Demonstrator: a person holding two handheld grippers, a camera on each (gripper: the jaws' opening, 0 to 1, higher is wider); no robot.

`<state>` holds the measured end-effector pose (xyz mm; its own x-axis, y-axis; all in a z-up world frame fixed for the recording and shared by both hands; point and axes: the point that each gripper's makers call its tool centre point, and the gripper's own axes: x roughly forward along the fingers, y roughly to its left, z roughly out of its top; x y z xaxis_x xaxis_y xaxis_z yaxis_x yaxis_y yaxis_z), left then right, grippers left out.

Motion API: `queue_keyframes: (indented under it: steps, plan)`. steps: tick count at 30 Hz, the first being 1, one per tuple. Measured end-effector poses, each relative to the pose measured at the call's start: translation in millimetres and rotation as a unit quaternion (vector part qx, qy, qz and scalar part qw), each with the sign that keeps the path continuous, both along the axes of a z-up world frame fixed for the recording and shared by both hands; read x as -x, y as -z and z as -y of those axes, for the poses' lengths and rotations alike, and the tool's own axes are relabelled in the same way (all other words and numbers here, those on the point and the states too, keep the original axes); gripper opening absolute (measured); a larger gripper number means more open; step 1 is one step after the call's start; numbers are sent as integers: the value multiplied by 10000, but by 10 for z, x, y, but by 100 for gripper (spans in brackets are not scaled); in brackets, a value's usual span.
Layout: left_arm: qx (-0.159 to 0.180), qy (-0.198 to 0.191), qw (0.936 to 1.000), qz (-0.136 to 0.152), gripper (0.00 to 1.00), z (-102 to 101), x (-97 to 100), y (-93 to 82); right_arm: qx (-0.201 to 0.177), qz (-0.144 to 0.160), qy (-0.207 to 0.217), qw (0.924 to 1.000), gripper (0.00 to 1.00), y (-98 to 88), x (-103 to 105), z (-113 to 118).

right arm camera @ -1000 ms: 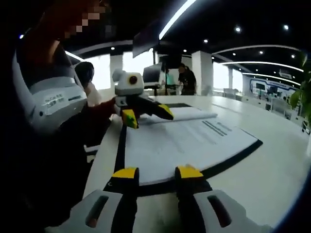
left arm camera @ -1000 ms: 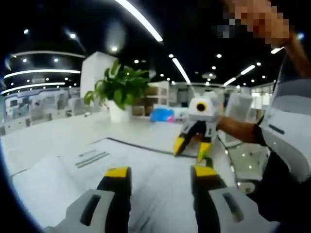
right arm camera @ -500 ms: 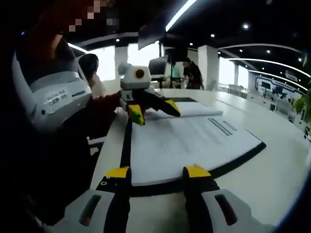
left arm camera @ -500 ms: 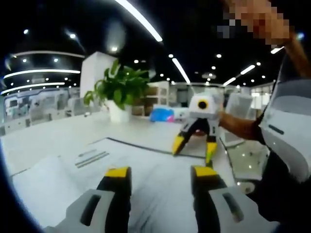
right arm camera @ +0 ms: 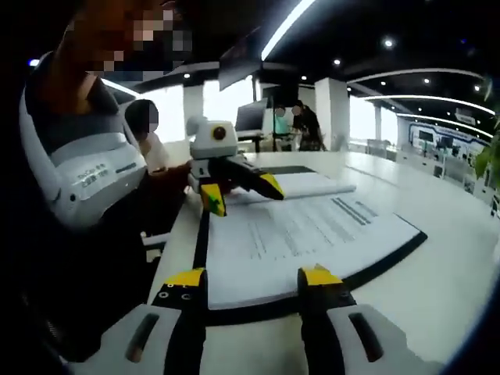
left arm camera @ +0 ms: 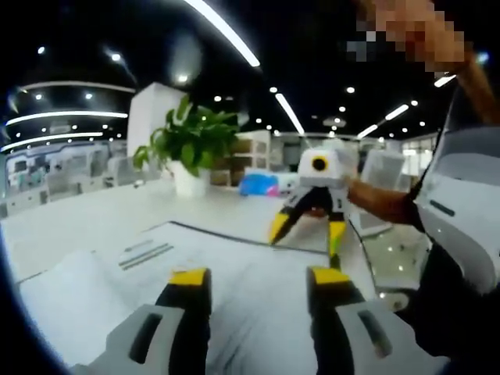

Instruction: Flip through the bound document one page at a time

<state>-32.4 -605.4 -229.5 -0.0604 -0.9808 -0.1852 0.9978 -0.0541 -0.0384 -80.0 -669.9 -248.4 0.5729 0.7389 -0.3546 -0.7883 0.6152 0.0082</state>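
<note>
We find the bound document [right arm camera: 312,234] lying open and flat on the white table [right arm camera: 437,289], on a dark backing whose black border shows along its near edge and corner; it sits close to the table edge where the person sits. In the left gripper view the same pages [left arm camera: 156,258] spread toward a potted plant [left arm camera: 191,148] standing further back on the table.

Left gripper [left arm camera: 258,283]: jaws spread, nothing between them, hovering over the left-hand page. Right gripper [right arm camera: 254,281]: jaws likewise parted and empty, poised at the near edge of the right-hand page, just over the black border. Each gripper also appears in the other's view, yellow tips apart above the paper.

Handling, as we judge it: the sheets look thin, light and limp, easily creased or torn, and prone to lifting two at a time. The top sheet likely slides freely on the one beneath. We would take hold at a free outer corner or edge of the top page alone, pinching lightly, while the other gripper steadies the stack near the binding. We cannot tell where the binding runs exactly.
</note>
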Motion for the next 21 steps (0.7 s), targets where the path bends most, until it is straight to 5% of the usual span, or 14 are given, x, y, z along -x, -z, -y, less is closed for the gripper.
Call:
queue_keyframes:
  steps: [18, 21]
  plan:
    - [-4, 20, 10000, 7, 49, 0, 12, 4, 148, 6, -43, 9999, 52, 123, 1, -60]
    - [-11, 26, 10000, 9, 49, -2, 13, 6, 119, -8, -69, 9999, 43, 120, 9, -69]
